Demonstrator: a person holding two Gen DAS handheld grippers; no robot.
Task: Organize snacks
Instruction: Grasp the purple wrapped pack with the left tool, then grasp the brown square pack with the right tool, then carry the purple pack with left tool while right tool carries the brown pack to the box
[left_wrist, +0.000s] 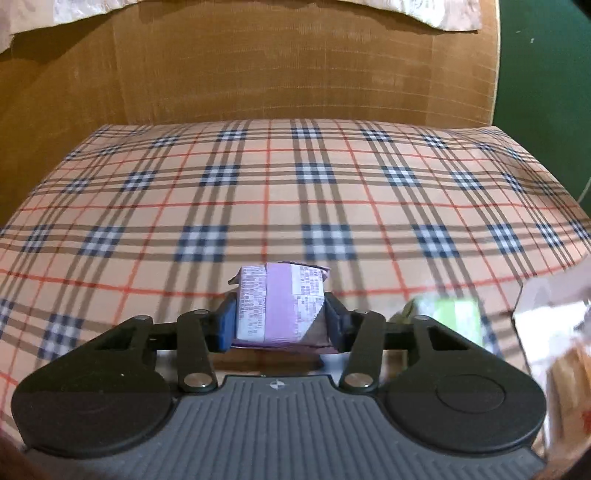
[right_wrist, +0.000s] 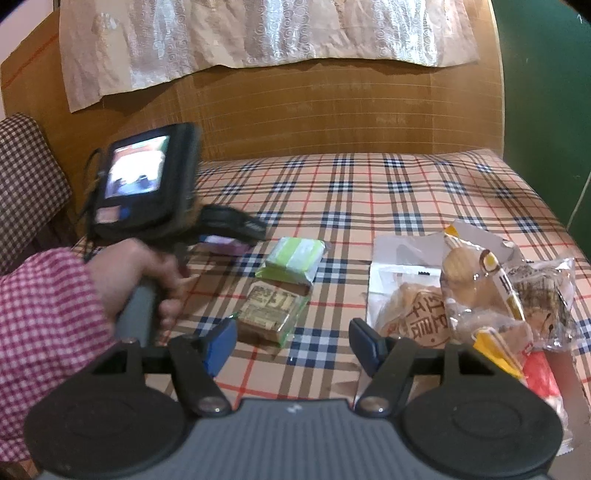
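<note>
Purple packet (left_wrist: 281, 304) in left tongs (left_wrist: 281, 325), seemingly lifted.

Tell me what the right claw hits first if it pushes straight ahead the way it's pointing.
Probably the brown-printed snack pack, lying just ahead of the open right claw and slightly toward its left finger. The green-and-white pack lies beyond. Depth is uncertain.

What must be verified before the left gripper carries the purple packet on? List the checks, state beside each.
1. Left gripper shut on the purple packet: ok, a pad on each side.
2. Packet lifted off the plaid cloth: cannot tell.
3. Cloth ahead of the packet free of snacks: ok in the left wrist view.
4. Right gripper open and holding nothing: ok.
5. Green packet and tan biscuit packet lying apart from the bagged pastries: ok.
6. Drop spot chosen: cannot tell.
</note>
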